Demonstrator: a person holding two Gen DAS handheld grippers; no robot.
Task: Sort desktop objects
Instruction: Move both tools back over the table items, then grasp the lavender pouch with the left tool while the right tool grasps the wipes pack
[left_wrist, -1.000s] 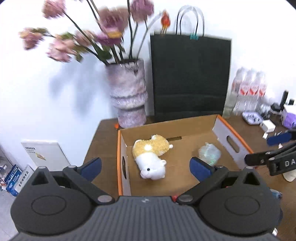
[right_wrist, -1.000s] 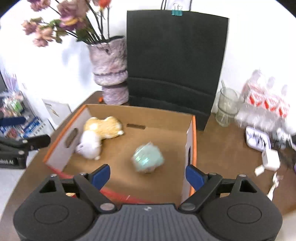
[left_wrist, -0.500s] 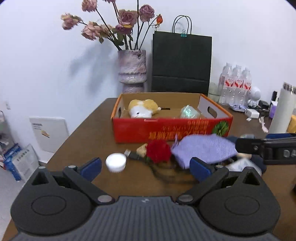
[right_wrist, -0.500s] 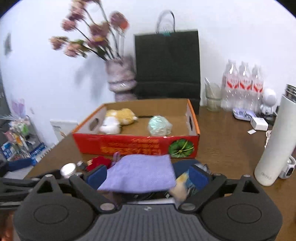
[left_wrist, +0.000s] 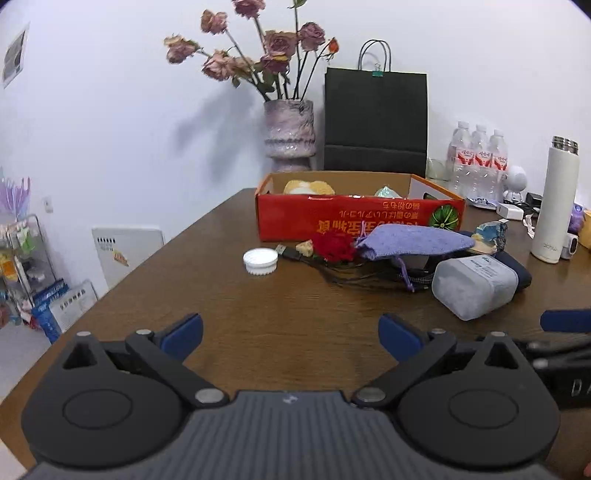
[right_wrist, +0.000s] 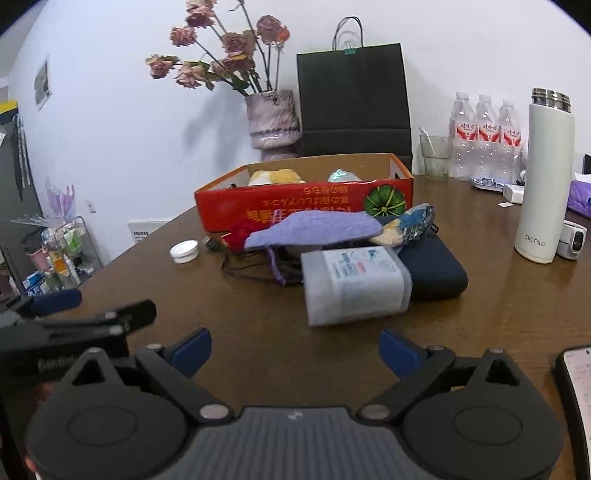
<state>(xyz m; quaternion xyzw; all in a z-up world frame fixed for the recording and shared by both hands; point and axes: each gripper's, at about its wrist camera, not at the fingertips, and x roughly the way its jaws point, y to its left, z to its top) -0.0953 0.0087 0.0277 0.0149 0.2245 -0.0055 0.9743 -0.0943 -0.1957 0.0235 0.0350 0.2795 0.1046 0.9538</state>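
Both tools, left tool (left_wrist: 290, 338) and right tool (right_wrist: 294, 349), hang wide apart, empty, between picks. Leftover clutter sits mid-bench before the red box (right_wrist: 306, 206); I'd guess the wipes pack (right_wrist: 356, 286) goes next.

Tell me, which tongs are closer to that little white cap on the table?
Left. The left tongs sit just short of the white cap; the right tongs face the grey container, the cap off to their left.
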